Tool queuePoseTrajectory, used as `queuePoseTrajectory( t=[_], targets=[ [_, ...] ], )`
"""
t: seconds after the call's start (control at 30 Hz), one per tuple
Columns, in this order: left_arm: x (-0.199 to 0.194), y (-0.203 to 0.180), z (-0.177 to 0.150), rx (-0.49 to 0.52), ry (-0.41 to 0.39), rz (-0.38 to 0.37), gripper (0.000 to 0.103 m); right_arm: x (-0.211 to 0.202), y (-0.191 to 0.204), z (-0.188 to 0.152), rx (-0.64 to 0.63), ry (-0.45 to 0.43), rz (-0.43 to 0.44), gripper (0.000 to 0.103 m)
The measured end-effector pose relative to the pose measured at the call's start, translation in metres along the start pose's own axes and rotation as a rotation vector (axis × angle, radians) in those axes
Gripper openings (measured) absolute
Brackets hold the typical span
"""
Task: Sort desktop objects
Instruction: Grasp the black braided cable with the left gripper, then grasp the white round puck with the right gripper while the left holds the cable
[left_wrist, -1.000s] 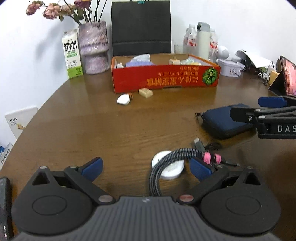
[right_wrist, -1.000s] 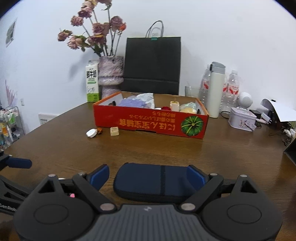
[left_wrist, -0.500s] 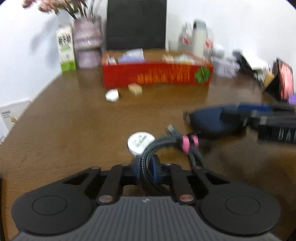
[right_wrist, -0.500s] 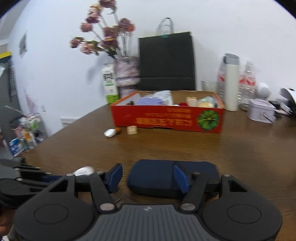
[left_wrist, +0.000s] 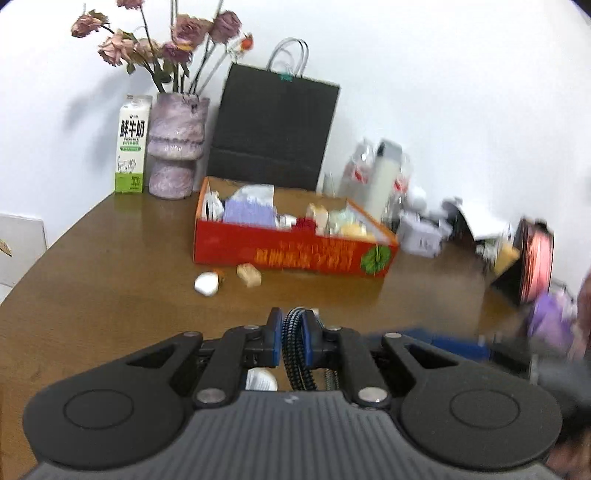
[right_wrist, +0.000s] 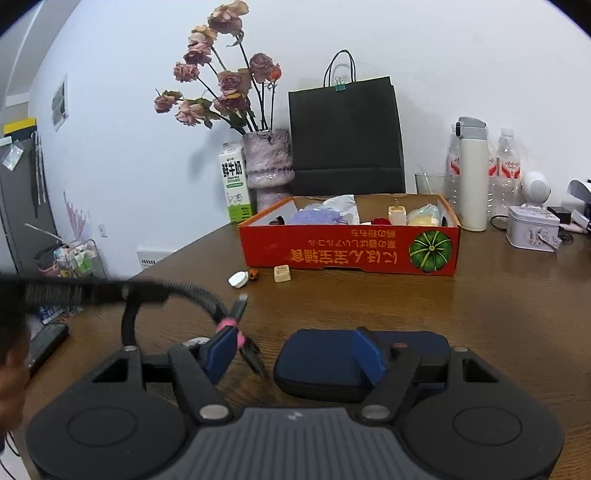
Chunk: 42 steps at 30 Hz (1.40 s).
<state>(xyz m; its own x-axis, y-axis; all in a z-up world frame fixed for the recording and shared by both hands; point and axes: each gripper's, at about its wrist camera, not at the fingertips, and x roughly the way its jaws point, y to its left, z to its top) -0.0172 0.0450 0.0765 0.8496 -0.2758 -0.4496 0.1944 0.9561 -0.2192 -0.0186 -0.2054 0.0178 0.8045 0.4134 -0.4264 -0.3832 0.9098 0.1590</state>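
The left gripper (left_wrist: 291, 341) is clamped on a braided cable (left_wrist: 295, 347), its blue pads pressing both sides, the cable lifted off the wooden table (left_wrist: 110, 295). From the right wrist view the cable (right_wrist: 192, 295) arcs over to a pink-banded plug end. The right gripper (right_wrist: 295, 354) has just been opening a little; its jaws stand apart, one pad over a dark blue pouch (right_wrist: 321, 365) lying flat on the table, contact unclear. Farther off sits a red cardboard box (right_wrist: 351, 251) holding small items, with a white cap (right_wrist: 237, 279) and a beige block (right_wrist: 282, 273) just before it.
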Motion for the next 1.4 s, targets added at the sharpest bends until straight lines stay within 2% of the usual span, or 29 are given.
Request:
queuePoseTrajectory(
  t=[0.17,0.23,0.33,0.53,0.63,0.67,0.7,0.83,0.9,1.1,1.23,1.33,1.4],
  targets=[
    [0.002,0.003,0.031,-0.057,-0.025,-0.021,0.011,0.007,0.009,-0.001,-0.037,0.036,0.036,0.071],
    [0.004,0.006,0.033,-0.06,-0.022,-0.002,0.011,0.014,0.019,-0.004,-0.052,0.05,0.074,0.077],
    [0.004,0.013,0.031,-0.087,-0.017,0.005,0.011,0.035,0.037,-0.005,-0.066,0.091,0.131,0.077],
    [0.002,0.018,0.032,-0.087,-0.013,0.044,0.011,0.09,0.065,0.001,-0.115,0.189,0.11,0.075],
    [0.001,0.019,0.032,-0.087,-0.015,0.055,0.011,0.103,0.076,-0.004,-0.159,0.221,0.102,0.061],
    [0.0,0.017,0.033,-0.082,-0.019,0.057,0.011,0.103,0.077,-0.005,-0.164,0.221,0.097,0.053],
    [-0.001,0.016,0.034,-0.079,-0.022,0.061,0.011,0.102,0.076,-0.005,-0.158,0.217,0.1,0.035],
    [-0.009,0.008,0.041,-0.048,-0.056,0.079,0.011,0.093,0.067,-0.001,-0.108,0.23,0.084,0.035],
    [-0.014,0.004,0.043,-0.041,-0.074,0.082,0.011,0.079,0.058,0.004,-0.091,0.197,0.05,0.035],
    [-0.024,-0.008,0.037,-0.012,-0.085,0.092,0.011,0.017,0.016,0.022,-0.016,0.024,-0.109,0.035],
    [-0.022,-0.017,0.012,0.024,-0.055,0.121,0.011,-0.009,-0.002,0.024,0.003,-0.048,-0.241,0.035],
    [-0.022,-0.026,-0.01,0.056,-0.026,0.141,0.011,-0.029,0.0,0.02,-0.008,-0.101,-0.288,0.035],
    [-0.03,-0.037,-0.025,0.103,-0.035,0.166,0.011,-0.038,0.004,0.02,-0.007,-0.127,-0.293,0.035]
  ],
)
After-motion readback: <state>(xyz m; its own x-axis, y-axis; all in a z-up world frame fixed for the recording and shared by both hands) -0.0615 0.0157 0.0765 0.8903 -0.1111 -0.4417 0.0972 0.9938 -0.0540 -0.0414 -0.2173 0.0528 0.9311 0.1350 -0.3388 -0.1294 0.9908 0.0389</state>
